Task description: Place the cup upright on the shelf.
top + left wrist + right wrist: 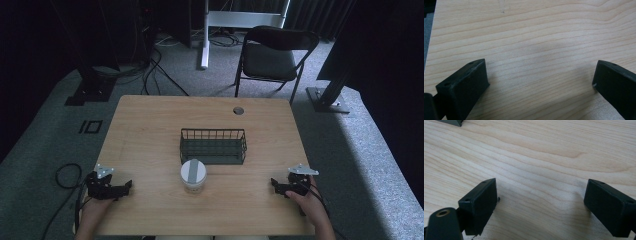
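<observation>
A dark wire basket [213,146] stands at the middle of the wooden table [150,130]. Just in front of it is a white jar [193,176] with a grey lid. My left gripper [126,186] rests near the table's front left, its jaws wide apart over bare wood [540,75]. Near the front right my right gripper [274,184] is held by a hand, also open, with nothing between its fingers [480,202]. Both point inward toward the jar.
A round cable hole [238,110] lies near the table's far edge. A folding chair [272,55] stands behind the table. Cables and stand bases lie on the grey carpet to the left and back.
</observation>
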{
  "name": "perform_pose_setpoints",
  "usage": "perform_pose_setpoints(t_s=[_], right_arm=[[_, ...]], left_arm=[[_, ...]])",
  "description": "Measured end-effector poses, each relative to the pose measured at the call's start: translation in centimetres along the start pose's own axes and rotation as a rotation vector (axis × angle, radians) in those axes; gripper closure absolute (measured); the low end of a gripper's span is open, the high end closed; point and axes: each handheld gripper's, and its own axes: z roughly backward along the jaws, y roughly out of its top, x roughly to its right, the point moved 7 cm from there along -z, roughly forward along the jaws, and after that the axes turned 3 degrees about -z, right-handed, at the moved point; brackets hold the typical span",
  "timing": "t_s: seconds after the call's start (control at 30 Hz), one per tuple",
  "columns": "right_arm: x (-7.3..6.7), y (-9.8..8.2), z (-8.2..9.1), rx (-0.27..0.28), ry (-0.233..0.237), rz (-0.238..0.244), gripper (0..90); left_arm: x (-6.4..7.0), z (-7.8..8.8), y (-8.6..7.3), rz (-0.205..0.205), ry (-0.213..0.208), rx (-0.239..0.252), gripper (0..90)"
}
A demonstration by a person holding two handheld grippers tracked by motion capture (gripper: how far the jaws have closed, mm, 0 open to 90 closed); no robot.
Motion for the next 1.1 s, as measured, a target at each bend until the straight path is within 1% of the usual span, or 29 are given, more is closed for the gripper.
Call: perform_pose_setpoints(t_s=[0.3, 0.4, 0.43, 0.47, 0.6, 0.73, 0.77, 0.83, 0.9, 0.97, 1.03, 1.1], right_arm=[[0.0, 0.1, 0.0, 0.002, -0.002, -0.002, 11.5], [0.1, 0.1, -0.1, 0.001, -0.009, -0.007, 11.5], [0.2, 0.2, -0.1, -0.001, -0.02, -0.017, 11.6], [0.2, 0.2, -0.1, -0.002, -0.022, -0.018, 11.5], [0.0, 0.4, -0.2, -0.007, -0.016, -0.015, 12.7], [-0.4, 0.6, -0.1, 0.005, 0.003, -0.02, 12.7], [-0.5, 0.8, -0.1, 0.011, 0.002, -0.012, 12.7], [-0.6, 1.0, 0.1, 0.024, 0.005, -0.017, 12.7], [-0.6, 1.3, 0.2, 0.037, -0.003, -0.016, 12.6], [-0.8, 1.6, 0.3, 0.048, 0.005, -0.017, 12.6], [-0.9, 1.8, 0.4, 0.053, 0.001, -0.005, 12.6], [-1.1, 2.0, 0.5, 0.06, 0.003, -0.004, 12.6]], left_arm=[[0.0, 0.0, 0.0, -0.001, 0.0, 0.0, 0.1], [0.0, 0.0, 0.0, 0.0, 0.0, 0.0, 0.1], [0.0, 0.0, 0.0, 0.0, 0.0, 0.0, 0.1], [0.0, 0.0, 0.0, 0.0, 0.0, 0.0, 0.1], [0.0, 0.0, 0.0, -0.001, 0.0, -0.001, 0.1], [0.0, 0.0, 0.0, -0.001, 0.0, -0.001, 0.1], [0.0, 0.0, 0.0, -0.001, 0.0, -0.002, 0.1], [0.0, 0.0, 0.0, 0.0, 0.0, -0.001, 0.2], [0.0, 0.0, 0.0, 0.0, 0.0, -0.001, 0.1], [0.0, 0.0, 0.0, -0.001, 0.0, -0.001, 0.1], [0.0, 0.0, 0.0, 0.0, 0.0, -0.001, 0.1], [0.0, 0.0, 0.0, 0.0, 0.0, -0.001, 0.1]])
